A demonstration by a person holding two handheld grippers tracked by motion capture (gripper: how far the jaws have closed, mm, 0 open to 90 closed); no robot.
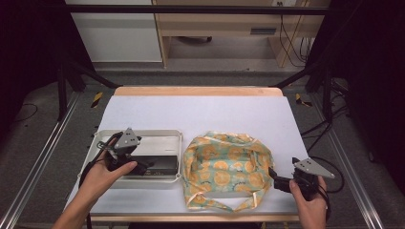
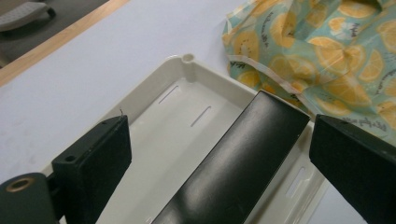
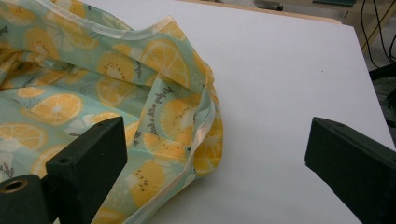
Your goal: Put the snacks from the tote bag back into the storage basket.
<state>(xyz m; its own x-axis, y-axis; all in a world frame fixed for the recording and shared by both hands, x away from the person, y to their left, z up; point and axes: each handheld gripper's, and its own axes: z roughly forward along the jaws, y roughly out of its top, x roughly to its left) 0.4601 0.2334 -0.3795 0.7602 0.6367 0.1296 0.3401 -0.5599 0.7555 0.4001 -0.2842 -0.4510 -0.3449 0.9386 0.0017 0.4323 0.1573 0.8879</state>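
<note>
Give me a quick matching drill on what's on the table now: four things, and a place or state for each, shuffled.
1. black box
2. fruit-print bag
3. left gripper
4. right gripper

A. open at the bag's right edge
B. lying in the cream tray
C. crumpled on the table, right of the tray
D. open, jaws either side of the box

Pairs: 1-B, 2-C, 3-D, 4-A

Left tongs (image 1: 143, 166) and right tongs (image 1: 273, 174), both jaws wide apart, low, pointed inward.

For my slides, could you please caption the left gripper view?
Open left claw straddling a black box in a cream tray, beside an orange-print cloth bag.
</note>
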